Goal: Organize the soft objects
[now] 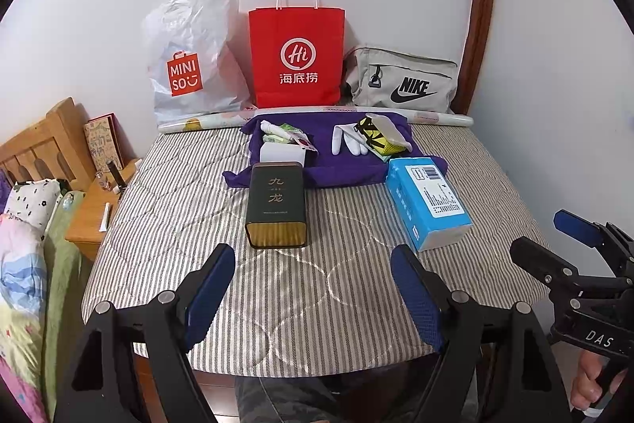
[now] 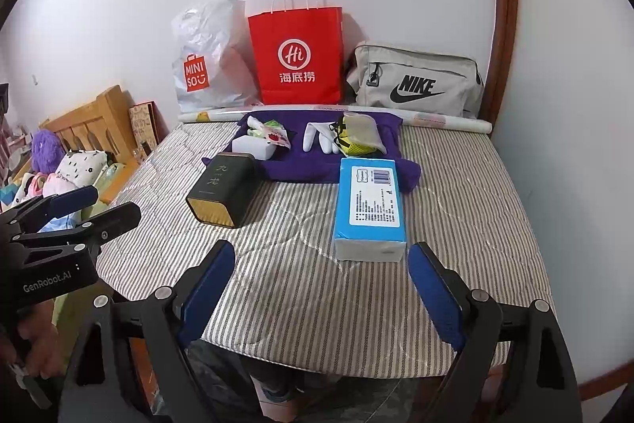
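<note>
Both grippers are hovering low over the near edge of the bed [image 1: 317, 284], level and pointing toward the wall. The left gripper [image 1: 313, 292] is standing wide open and holding nothing; the right gripper [image 2: 321, 292] is likewise spread wide and empty.

The soft items are lying on the purple cloth [image 1: 340, 169]: white gloves [image 1: 348, 141] and a yellow mesh pouch [image 1: 382, 137] on it, small packets [image 1: 285, 137] on its left part. A blue tissue pack [image 1: 428, 203] is resting at the cloth's right front corner, a dark tin [image 1: 277, 205] at its left front edge. Three bags are standing behind the cloth.

Whether sorting is starting or ending cannot be judged. Any grasp should pinch limp items mid-body, without snagging the cloth.
</note>
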Available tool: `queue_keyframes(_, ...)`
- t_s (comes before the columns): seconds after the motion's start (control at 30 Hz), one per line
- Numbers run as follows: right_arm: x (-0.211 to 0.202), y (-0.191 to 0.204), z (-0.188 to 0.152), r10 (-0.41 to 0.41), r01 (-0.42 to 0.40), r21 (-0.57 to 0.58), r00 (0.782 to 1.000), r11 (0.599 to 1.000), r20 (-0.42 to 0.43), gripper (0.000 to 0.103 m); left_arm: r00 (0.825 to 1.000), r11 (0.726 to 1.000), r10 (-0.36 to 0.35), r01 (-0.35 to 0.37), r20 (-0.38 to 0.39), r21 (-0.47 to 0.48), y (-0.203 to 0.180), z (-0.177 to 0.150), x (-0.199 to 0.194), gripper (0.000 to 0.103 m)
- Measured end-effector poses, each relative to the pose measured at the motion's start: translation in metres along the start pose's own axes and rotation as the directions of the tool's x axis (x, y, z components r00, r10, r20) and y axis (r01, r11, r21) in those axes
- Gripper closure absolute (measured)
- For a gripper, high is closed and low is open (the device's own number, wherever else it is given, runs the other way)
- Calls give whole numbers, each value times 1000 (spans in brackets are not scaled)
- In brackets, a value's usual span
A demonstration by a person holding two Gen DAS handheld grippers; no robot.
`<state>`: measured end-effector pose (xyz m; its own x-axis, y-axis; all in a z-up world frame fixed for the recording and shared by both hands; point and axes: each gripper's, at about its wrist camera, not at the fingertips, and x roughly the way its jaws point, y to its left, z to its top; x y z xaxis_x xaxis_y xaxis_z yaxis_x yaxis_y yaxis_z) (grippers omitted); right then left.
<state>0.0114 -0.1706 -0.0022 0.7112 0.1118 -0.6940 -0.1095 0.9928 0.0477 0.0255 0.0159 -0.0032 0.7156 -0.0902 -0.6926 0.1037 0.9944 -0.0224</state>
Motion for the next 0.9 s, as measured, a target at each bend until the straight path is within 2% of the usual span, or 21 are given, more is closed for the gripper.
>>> queue_keyframes(0.9, -3, 0, 0, -3, 3, 0, 1000, 1000, 5, 14, 1000, 1000, 1, -1, -1, -1, -1, 0, 0, 23)
